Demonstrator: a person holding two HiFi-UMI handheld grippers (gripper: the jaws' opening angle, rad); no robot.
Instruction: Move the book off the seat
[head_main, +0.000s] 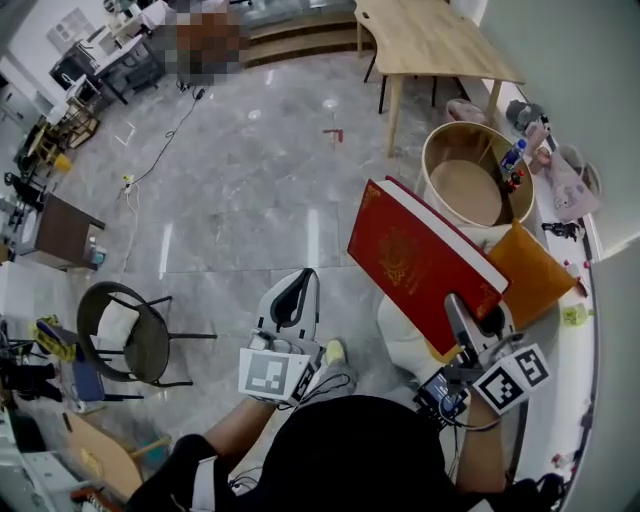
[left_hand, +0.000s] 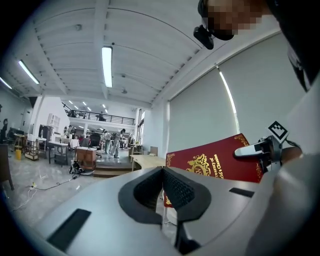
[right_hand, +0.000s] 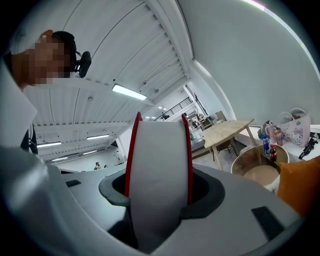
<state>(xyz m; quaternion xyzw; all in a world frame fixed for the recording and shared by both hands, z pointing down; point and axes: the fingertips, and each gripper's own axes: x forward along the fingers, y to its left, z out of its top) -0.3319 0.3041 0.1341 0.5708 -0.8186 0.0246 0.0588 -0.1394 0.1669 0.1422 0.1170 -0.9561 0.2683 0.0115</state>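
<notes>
A pale wooden table (head_main: 430, 40) stands at the far right on the grey marble floor (head_main: 240, 190). Nearer, by the right-hand ledge, is a round wooden tub (head_main: 470, 190), with a blue bottle (head_main: 512, 155) and a pink bag (head_main: 565, 185) just beside it. An orange cushion (head_main: 535, 275) lies nearer still. At the left stand a black round chair (head_main: 150, 350) holding a white cushion (head_main: 117, 325), and a dark brown cabinet (head_main: 65, 230). A cable (head_main: 170, 135) trails across the far floor.

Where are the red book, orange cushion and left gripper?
red book (head_main: 418, 258), head view, middle of its front cover.
orange cushion (head_main: 532, 275), head view, middle of its top face.
left gripper (head_main: 298, 286), head view, between its closed fingertips.
</notes>
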